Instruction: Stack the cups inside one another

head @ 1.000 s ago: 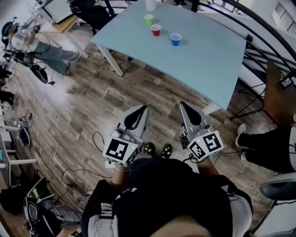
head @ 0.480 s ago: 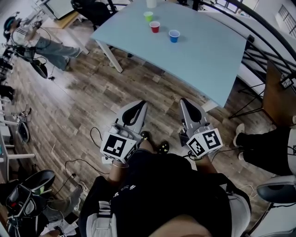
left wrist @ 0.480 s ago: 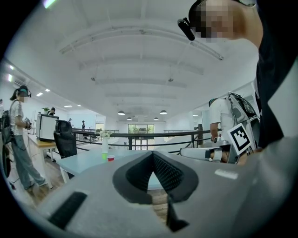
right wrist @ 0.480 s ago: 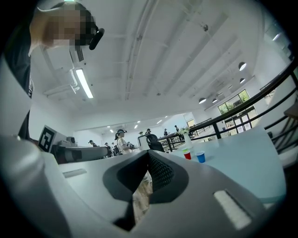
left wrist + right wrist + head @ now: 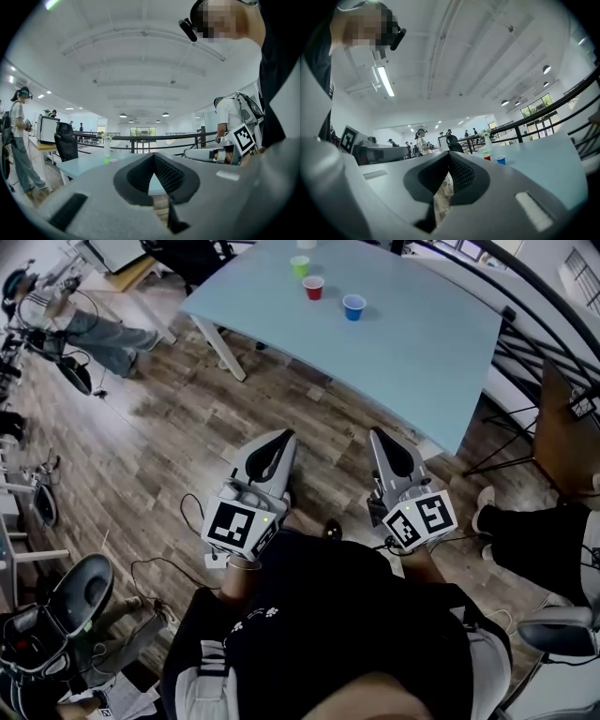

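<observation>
Both claws closed on nothing; cups unstacked on the table.
Left gripper (image 5: 280, 435) and right gripper (image 5: 379, 433) have jaws together, held over the wood floor (image 5: 178, 427), well short of the table (image 5: 422, 343). Green cup (image 5: 299, 265), red cup (image 5: 313, 287) and blue cup (image 5: 353, 307) stand upright in a row, apart, at the table's far end. Red and blue show white insides; contents too small to tell. Marker cubes (image 5: 234, 526) carry black-and-white squares.
</observation>
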